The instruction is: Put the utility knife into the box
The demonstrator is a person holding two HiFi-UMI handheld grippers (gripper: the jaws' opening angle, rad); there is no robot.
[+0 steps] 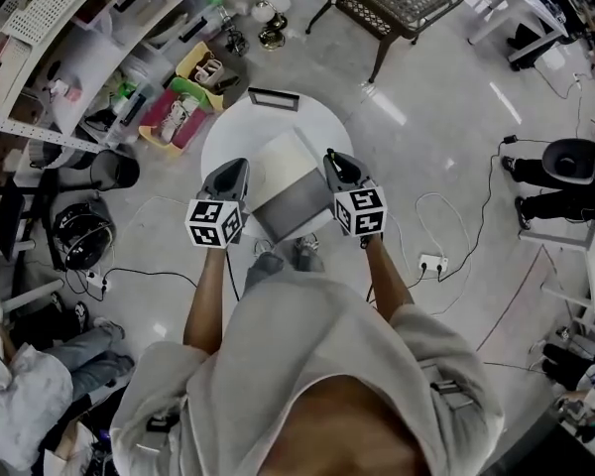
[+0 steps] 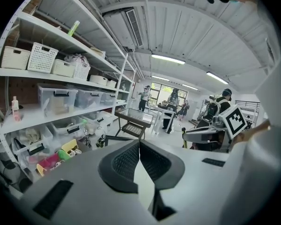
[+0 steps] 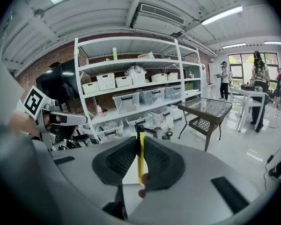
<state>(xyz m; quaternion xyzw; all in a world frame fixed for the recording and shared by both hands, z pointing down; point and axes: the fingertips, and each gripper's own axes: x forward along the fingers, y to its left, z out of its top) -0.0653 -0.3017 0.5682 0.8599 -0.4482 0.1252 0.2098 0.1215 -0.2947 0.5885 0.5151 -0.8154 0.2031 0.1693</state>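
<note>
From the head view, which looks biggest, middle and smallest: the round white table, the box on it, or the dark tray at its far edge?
1. the round white table, largest
2. the box
3. the dark tray, smallest

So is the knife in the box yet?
Not yet. The knife stands clamped between the jaws of the right gripper, outside the box.

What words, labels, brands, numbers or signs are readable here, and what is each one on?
No readable text in any view.
On the marker cubes of the left gripper and right gripper: black-and-white square patterns, no letters or digits.
On the utility knife: no print visible.
On the storage bins: any labels too small to read.
</note>
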